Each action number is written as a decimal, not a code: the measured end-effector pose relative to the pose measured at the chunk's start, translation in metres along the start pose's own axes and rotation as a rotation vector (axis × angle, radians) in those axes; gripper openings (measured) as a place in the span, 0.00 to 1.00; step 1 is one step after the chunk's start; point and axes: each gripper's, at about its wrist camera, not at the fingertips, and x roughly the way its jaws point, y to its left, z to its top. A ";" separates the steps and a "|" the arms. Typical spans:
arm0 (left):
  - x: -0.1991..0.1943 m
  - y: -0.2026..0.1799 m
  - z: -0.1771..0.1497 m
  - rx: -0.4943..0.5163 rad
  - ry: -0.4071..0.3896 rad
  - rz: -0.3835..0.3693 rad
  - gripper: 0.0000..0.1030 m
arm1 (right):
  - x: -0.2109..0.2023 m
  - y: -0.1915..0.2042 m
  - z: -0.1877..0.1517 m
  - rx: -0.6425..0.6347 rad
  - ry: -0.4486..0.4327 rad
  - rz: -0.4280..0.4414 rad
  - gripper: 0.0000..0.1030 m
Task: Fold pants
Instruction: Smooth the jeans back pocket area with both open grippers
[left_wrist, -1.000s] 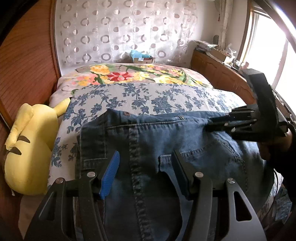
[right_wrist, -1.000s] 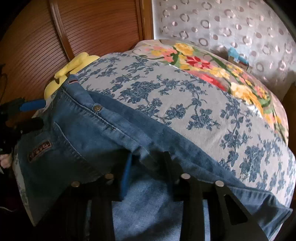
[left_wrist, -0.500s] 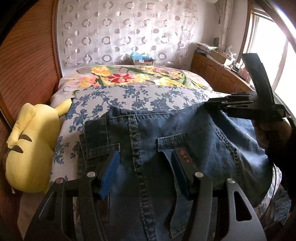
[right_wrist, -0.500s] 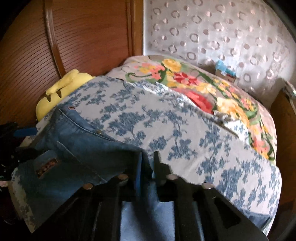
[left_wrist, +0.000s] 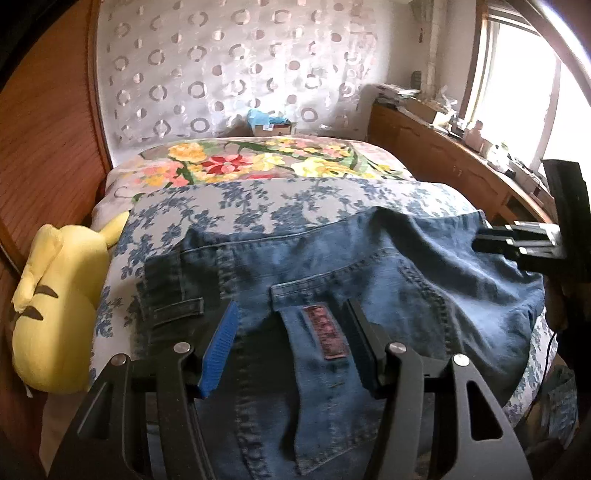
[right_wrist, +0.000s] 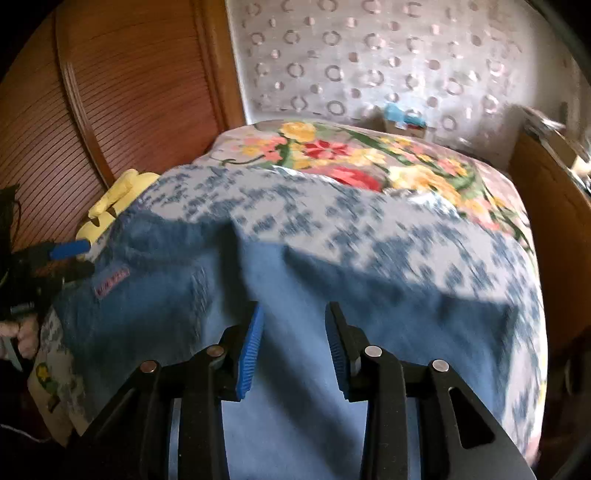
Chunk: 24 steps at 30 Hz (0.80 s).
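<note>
Left wrist: jeans (left_wrist: 369, 280) near bed edge (left_wrist: 535, 354)

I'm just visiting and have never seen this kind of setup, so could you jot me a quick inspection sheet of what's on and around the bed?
Surface: bed with a blue-flowered cover; a bright floral spread lies beyond it.
Job's things: jeans lie spread on the cover, back pocket and red patch facing up.
Clutter: yellow plush toy at the bed's edge; small box by the wall.
Grippers: left gripper open above the jeans; right gripper has just been opening, with nothing between its pads.
Cables: thin dark cable hangs at the bed's side.
Surroundings: circle-patterned curtain, wooden panelling, cluttered wooden cabinet under a bright window.
</note>
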 end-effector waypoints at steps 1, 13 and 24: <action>-0.001 -0.003 0.001 0.007 -0.001 -0.002 0.57 | -0.005 -0.004 -0.008 0.009 0.004 -0.011 0.35; -0.004 -0.047 0.002 0.070 0.011 -0.028 0.58 | -0.045 -0.050 -0.071 0.139 0.032 -0.091 0.35; 0.008 -0.095 -0.007 0.134 0.046 -0.093 0.57 | -0.076 -0.079 -0.110 0.221 0.038 -0.120 0.35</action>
